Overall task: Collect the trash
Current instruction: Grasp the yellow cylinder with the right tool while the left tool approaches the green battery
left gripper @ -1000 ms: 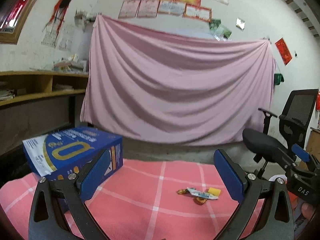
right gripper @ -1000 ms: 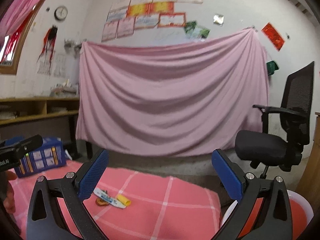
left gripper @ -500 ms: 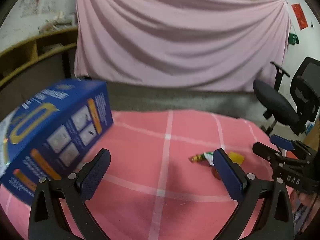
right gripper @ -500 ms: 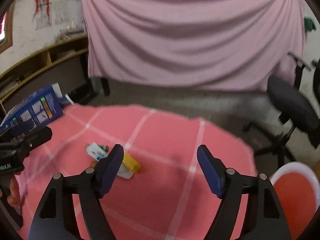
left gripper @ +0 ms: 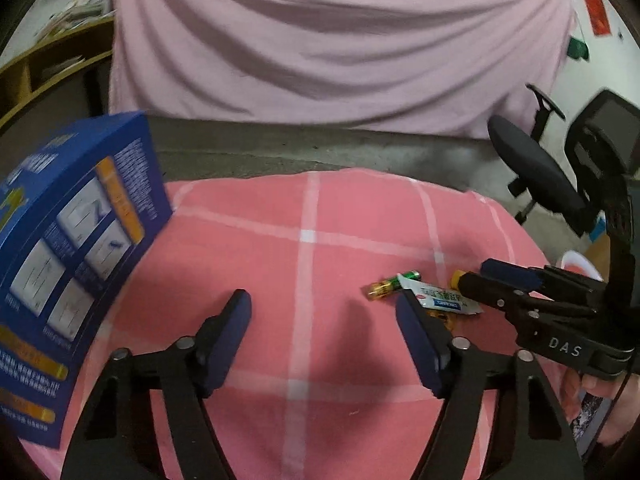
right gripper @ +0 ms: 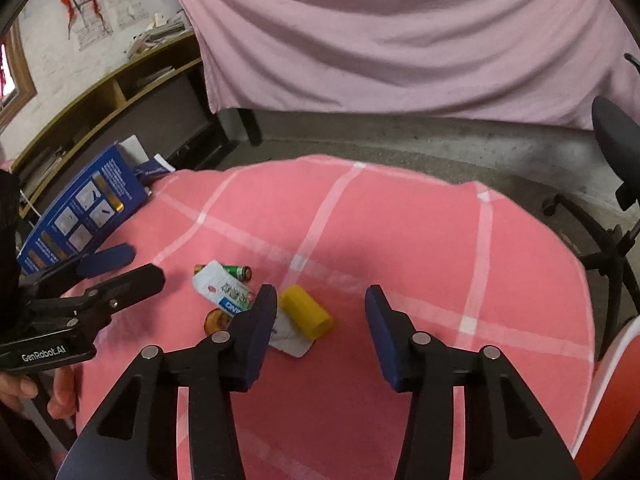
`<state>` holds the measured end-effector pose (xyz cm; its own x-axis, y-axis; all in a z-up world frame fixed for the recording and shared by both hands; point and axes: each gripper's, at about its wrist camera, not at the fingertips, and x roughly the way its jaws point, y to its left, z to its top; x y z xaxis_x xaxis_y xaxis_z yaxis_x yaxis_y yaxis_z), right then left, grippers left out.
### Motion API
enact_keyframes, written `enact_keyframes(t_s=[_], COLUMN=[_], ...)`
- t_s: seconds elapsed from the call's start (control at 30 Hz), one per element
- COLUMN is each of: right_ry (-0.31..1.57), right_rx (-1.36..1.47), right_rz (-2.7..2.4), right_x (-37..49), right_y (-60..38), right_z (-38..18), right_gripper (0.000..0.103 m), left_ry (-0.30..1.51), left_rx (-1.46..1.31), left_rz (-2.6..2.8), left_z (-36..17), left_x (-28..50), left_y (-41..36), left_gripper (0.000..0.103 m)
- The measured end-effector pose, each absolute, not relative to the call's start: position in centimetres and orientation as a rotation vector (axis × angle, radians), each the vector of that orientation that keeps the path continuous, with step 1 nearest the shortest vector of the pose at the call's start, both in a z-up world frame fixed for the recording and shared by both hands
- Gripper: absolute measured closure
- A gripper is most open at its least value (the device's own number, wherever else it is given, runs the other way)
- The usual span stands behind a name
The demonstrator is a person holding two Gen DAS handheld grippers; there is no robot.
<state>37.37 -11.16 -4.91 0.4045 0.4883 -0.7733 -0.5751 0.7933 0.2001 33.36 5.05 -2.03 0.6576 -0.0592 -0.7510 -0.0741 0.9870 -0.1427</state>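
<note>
Trash lay in a small cluster on the pink checked cloth [right gripper: 400, 240] covering the counter: a green battery [right gripper: 236, 271], a white and blue wrapper [right gripper: 224, 290] lying partly over it, a yellow cylinder [right gripper: 306, 317] just beside the wrapper, and a small orange piece [right gripper: 214, 320] at the wrapper's near edge. Taking the wrapper as landmark, the right hand-held gripper [right gripper: 320, 320] hovered just above and to its right, fingers spread apart with nothing between them, the left finger over the wrapper's corner and the yellow cylinder showing in the gap. The left hand-held gripper [left gripper: 322, 336] hung on the wrapper's other side, likewise spread wide and holding nothing; in its view the wrapper [left gripper: 440, 300] and battery [left gripper: 394, 284] sat just beyond its right finger. A blue box [right gripper: 84, 208] stood tilted well away from the wrapper at the cloth's edge. An office chair [left gripper: 560, 168] stood on the floor beyond the counter.
</note>
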Motion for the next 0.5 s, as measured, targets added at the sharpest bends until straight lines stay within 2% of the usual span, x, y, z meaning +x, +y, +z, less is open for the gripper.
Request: enact_keyframes(t_s=[0.1, 0.13, 0.17, 0.2, 0.23, 0.27, 0.33, 0.5], right_ry=[0.945, 0.947, 0.948, 0.948, 0.947, 0.946, 0.943, 0.94], right_rx=[-0.096, -0.097, -0.097, -0.097, -0.097, -0.096, -0.088, -0.071], right_rz=[0.68, 0.681, 0.681, 0.681, 0.68, 0.676, 0.66, 0.638], right_x=[37.3, 37.3, 37.3, 37.3, 37.3, 37.2, 37.3, 37.4], right_y=[-11.4, -11.4, -11.5, -11.4, -11.5, -11.6, -12.0, -13.0], right_z=[-4.9, -4.9, -4.9, -4.9, -4.9, -4.9, -4.8, -4.8], right_gripper=[0.083, 0.083, 0.083, 0.085, 0.086, 0.09, 0.09, 0.09], left_ry=[0.875, 0.882, 0.889, 0.899, 0.91, 0.923, 0.931, 0.944], left_rx=[-0.111, -0.096, -0.082, -0.079, -0.078, -0.076, -0.076, -0.078], left_rz=[-0.029, -0.041, -0.067, -0.09, -0.107, -0.131, -0.164, -0.209], left_z=[-2.2, -2.3, -2.4, -2.7, -2.9, -3.1, -3.2, -3.3], left_x=[34.6, 34.9, 35.4, 35.7, 36.0, 36.3, 36.7, 37.2], left_y=[3.7, 3.3, 2.9, 2.6, 2.5, 2.3, 2.3, 2.0], left_gripper=[0.048, 0.049, 0.054, 0.063, 0.065, 0.066, 0.066, 0.077])
